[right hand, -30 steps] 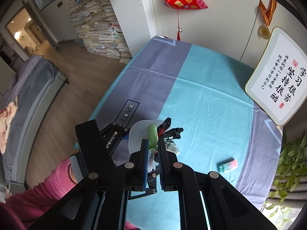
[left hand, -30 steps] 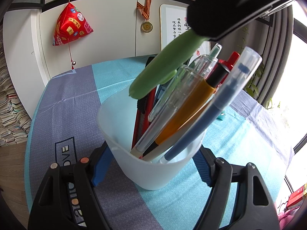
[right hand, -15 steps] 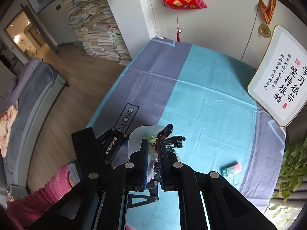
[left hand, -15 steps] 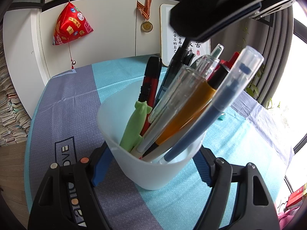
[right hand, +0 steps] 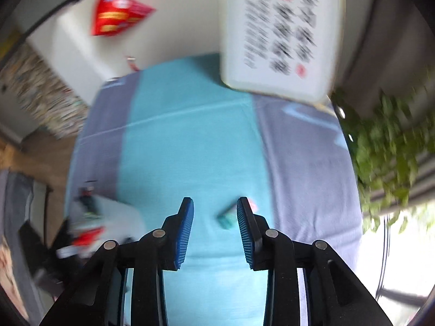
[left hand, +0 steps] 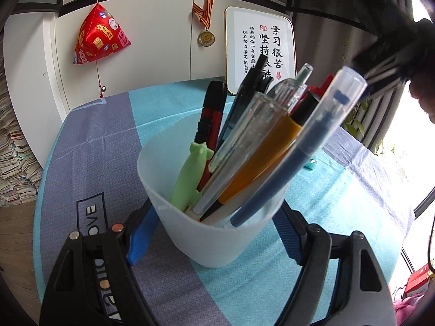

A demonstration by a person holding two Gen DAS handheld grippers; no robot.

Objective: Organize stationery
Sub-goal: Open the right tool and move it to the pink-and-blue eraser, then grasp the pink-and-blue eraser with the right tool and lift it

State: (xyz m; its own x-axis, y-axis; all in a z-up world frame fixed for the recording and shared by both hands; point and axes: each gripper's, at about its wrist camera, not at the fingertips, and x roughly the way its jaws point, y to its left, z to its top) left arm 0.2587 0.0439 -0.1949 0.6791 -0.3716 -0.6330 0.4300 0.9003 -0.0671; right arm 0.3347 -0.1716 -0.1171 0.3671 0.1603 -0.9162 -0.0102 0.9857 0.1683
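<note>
1. Stationery fills a translucent white cup (left hand: pixel 214 212) that stands on the table (left hand: pixel 103 146), on the seam where the cloth's grey-purple band meets its turquoise band, near the table's front edge as the left wrist view shows it.
2. In the cup lean a green pen (left hand: pixel 190 174), a red-and-black pen (left hand: pixel 210 114), a dark teal pen (left hand: pixel 244 95), clear-barrelled pens (left hand: pixel 261 127), an orange-barrelled pen (left hand: pixel 261 168) and a blue pen with a clear cap (left hand: pixel 307 141), most tilted toward the right rim.
3. The left gripper (left hand: pixel 214 231) has a blue pad on either side of the cup's lower wall. Its jaws are opening; the left pad shows a gap from the wall, while the right pad's contact is hidden behind the cup, so the grip looks released.
4. The right gripper (right hand: pixel 214 222) points steeply down over the turquoise band. Its jaws are opening with nothing between the pads.
5. A small teal eraser (right hand: pixel 227 220) lies on the cloth below the right gripper, just beside its right finger in the blurred view, well apart from the cup.
6. At the table's far edge a framed calligraphy board (left hand: pixel 261 51) leans against the white cabinet; a red pyramid ornament (left hand: pixel 98 38) and a medal (left hand: pixel 206 38) hang there.
</note>
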